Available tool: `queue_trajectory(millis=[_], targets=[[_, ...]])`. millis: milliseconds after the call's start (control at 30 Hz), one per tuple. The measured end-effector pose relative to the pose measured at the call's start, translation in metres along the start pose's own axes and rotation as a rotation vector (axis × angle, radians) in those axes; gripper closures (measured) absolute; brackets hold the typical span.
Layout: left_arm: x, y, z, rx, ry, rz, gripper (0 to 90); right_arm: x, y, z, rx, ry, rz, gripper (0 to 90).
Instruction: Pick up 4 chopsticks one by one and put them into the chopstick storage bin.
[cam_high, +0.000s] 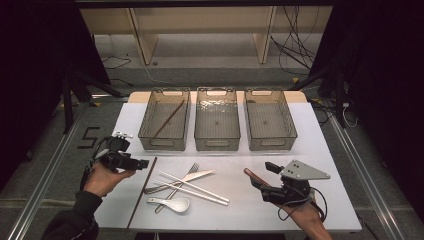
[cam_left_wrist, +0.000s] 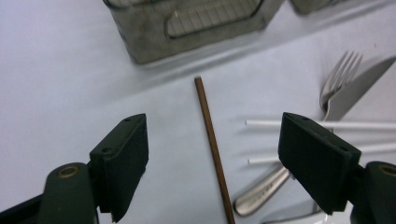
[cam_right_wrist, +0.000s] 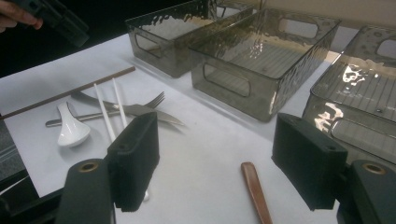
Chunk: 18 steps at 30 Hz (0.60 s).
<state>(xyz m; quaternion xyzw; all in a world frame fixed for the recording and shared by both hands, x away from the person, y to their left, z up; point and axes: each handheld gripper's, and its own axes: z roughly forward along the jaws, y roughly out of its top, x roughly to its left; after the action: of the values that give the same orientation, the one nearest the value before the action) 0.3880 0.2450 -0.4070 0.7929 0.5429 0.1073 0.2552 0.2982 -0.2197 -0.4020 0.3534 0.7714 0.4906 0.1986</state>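
A long brown chopstick (cam_high: 142, 192) lies on the white table (cam_high: 240, 210) at front left. My left gripper (cam_high: 142, 163) hovers over its far end, jaws wide open. In the left gripper view that chopstick (cam_left_wrist: 212, 140) runs between the two pads without touching them. Another brown chopstick (cam_high: 169, 119) rests inside the left bin (cam_high: 164, 142). My right gripper (cam_high: 262, 176) stands open at front right. A brown utensil handle (cam_right_wrist: 256, 191) lies on the table between its pads, untouched.
Two white chopsticks (cam_high: 195, 187), a fork (cam_high: 187, 175), a knife (cam_high: 197, 175) and a white spoon (cam_high: 172, 203) are heaped at front centre. The middle bin (cam_high: 216, 142) and the right bin (cam_high: 270, 142) stand behind them.
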Motion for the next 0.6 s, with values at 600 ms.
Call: queue_trajectory(millis=[600], targets=[[-0.004, -0.027, 0.014, 0.161, -0.002, 0.007, 23.2, 0.000, 0.000, 0.000, 0.001, -0.001, -0.001, 32.5]])
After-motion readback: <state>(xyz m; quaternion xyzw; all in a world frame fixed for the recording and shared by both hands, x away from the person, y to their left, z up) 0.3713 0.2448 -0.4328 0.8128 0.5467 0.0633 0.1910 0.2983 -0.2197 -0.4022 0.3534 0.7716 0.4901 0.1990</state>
